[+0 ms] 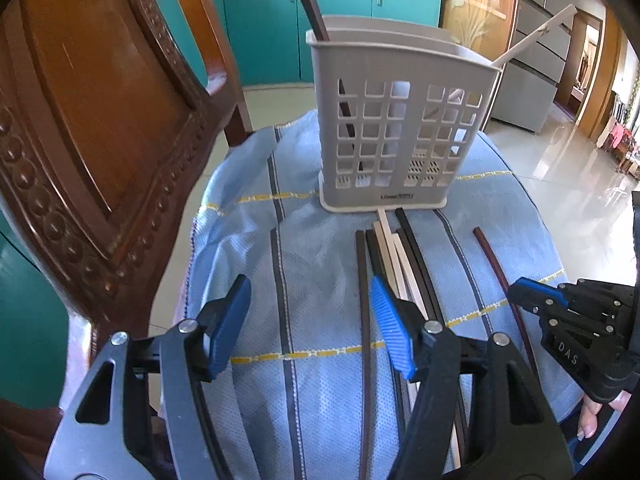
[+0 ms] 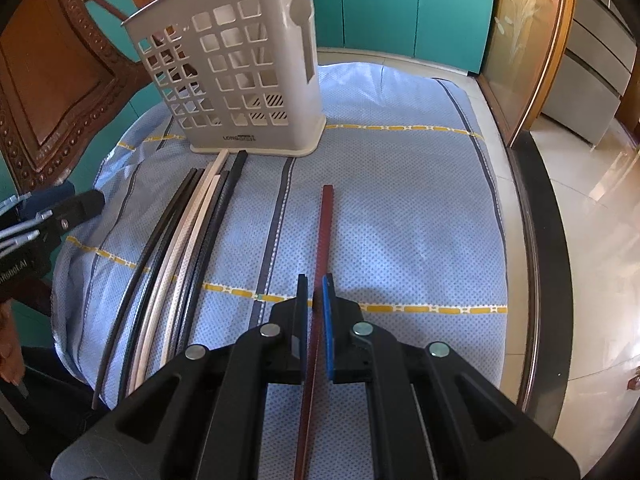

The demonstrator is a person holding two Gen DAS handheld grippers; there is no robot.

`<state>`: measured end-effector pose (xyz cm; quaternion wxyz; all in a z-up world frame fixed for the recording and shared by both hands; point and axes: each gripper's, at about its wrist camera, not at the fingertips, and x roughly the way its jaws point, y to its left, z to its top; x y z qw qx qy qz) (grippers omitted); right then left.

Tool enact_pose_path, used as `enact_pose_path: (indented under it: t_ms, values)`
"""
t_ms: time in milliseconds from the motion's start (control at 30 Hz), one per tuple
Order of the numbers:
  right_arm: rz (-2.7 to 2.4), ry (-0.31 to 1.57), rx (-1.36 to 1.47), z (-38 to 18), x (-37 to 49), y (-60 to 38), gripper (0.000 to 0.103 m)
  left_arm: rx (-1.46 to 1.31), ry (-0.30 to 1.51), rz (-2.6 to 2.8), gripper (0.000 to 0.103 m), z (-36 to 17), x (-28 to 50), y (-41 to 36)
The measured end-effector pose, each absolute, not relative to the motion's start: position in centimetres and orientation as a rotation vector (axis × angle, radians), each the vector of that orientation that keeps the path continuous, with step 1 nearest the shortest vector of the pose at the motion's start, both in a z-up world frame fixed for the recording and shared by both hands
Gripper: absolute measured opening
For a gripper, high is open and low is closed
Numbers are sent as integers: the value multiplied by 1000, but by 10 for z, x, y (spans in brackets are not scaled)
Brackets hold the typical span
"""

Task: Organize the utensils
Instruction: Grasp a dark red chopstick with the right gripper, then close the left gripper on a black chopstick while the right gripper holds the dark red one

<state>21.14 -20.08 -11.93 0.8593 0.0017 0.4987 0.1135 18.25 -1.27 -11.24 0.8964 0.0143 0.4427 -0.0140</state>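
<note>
**Right tongs clamped on the reddish chopstick, left tongs wide over the cloth**

Your right tongs [image 2: 316, 292] are pinched narrow on the reddish-brown chopstick [image 2: 325, 232]; the stick runs between the black pad and the blue pad and its far end points toward the utensil holder [image 2: 256, 76]. It lies by itself on the blue cloth [image 2: 400, 220], well apart from the bundle of chopsticks [image 2: 192, 236] to its left. From the left wrist view the same reddish stick [image 1: 496, 264] shows as a thin curved line passing under your right tongs [image 1: 516, 292] at the right edge.

Your left tongs [image 1: 310, 320] stand wide with nothing between the pads. The right-hand blue pad sits just over the near part of the bundle [image 1: 400, 256], which mixes black and pale sticks lying side by side, their far ends close to the holder's base. One black stick [image 1: 362, 280] lies just left of the bundle, between your open pads.

The grey latticed holder [image 1: 400, 128] stands upright on the cloth at the far end of the desk. A dark stick [image 1: 308, 4] leans out of its left compartment and a pale one [image 1: 536, 32] sticks out on the right. A carved wooden chair [image 1: 92, 128] stands beside the desk on the left, and teal cabinets [image 1: 264, 24] line the wall behind.
</note>
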Motion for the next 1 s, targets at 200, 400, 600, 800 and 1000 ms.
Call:
enact_pose_path:
  t_ms: [200, 400, 600, 800, 1000]
  values:
    - [226, 1057, 60, -118, 215, -209, 8, -12, 981, -57, 56, -126, 187, -9]
    - [228, 1066, 72, -119, 217, -207, 11, -30, 1027, -93, 51, -140, 193, -15]
    - [239, 1070, 67, -119, 218, -202, 16, 22, 1065, -84, 48, -160, 202, -27]
    - [221, 1075, 42, -121, 219, -199, 17, 57, 1075, -57, 48, -172, 210, -36]
    - [189, 1091, -29, -129, 218, -192, 18, 49, 1067, -38, 49, -173, 224, -40]
